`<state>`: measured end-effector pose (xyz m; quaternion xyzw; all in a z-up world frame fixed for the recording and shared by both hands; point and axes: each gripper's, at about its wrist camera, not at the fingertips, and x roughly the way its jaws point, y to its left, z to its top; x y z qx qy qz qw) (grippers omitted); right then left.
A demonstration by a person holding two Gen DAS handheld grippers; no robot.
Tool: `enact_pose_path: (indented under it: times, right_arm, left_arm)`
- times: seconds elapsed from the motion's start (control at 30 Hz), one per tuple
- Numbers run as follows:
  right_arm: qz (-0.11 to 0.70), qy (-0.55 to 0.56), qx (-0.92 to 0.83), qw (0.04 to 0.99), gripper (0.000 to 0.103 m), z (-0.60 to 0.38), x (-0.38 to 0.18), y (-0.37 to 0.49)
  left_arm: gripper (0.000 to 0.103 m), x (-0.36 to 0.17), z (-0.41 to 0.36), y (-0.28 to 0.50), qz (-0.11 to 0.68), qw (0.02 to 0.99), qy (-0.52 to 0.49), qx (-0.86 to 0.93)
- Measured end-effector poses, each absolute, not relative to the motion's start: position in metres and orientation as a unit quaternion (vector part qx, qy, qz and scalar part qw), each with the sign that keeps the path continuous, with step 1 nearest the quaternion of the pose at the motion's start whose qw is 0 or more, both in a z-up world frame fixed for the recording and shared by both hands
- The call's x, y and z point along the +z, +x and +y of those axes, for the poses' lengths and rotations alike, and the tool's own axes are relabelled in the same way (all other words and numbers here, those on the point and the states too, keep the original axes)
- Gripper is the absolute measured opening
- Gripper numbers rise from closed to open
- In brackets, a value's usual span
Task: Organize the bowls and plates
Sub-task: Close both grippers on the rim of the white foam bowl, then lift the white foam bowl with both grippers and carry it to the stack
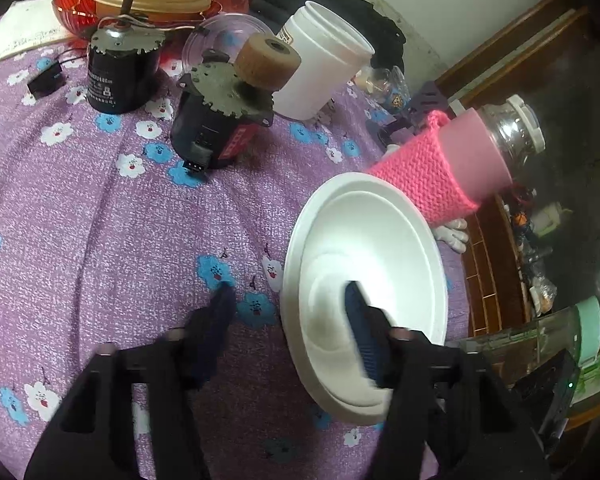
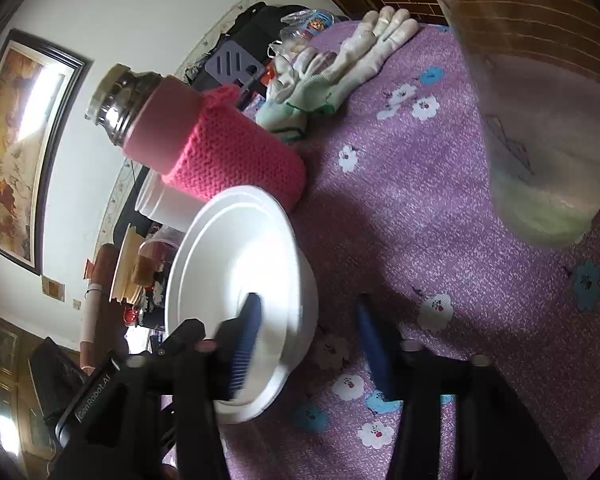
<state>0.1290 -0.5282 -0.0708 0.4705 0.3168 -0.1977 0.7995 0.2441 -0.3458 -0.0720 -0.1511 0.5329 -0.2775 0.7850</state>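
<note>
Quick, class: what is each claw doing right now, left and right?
Left claw: open, straddling the rim of the white bowl, one finger inside; not clamped.
Right claw: open, straddling the same bowl's rim; not clamped.

- A table [image 1: 80, 220] covered in a purple cloth printed with white and blue flowers carries everything.
- White bowl [image 1: 372, 280], near the right edge.
- Jar in a pink knitted sleeve [image 1: 440, 176], just behind the bowl.
- White tub [image 1: 324, 64], open on top.
- Two dark motors [image 1: 120, 72], one [image 1: 216, 120] topped by a cork-like wheel.
- Red dish [image 1: 72, 12] holding cream containers, at the far end.
- Pale gloves [image 2: 340, 68], beyond the jar.
</note>
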Motion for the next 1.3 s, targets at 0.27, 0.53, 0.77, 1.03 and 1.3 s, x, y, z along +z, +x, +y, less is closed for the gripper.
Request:
enact_pose_path:
  times: [0.27,0.53,0.77,1.03,1.3]
  right_arm:
    - [0.325,0.461,-0.203,0.800,0.013,-0.527,-0.071,0.128]
    - [0.323,0.460,-0.195,0.804,0.006,-0.525,-0.068,0.126]
    - [0.323,0.476,-0.176,0.799,0.006,-0.525,-0.061,0.121]
    - [0.313,0.479,-0.152,0.806,0.007,-0.509,-0.042,0.097]
    - [0.298,0.484,-0.131,0.812,0.007,-0.492,-0.024,0.047]
  left_arm:
    - [0.011,-0.076,-0.347,0.243,0.538,0.787,-0.135,-0.271]
    - [0.004,-0.071,-0.351,0.237,0.538,0.789,-0.119,-0.271]
    - [0.004,-0.052,-0.342,0.229,0.525,0.800,-0.118,-0.266]
    - [0.004,-0.031,-0.323,0.203,0.507,0.813,-0.112,-0.262]
    - [0.005,-0.011,-0.302,0.143,0.478,0.837,-0.075,-0.255]
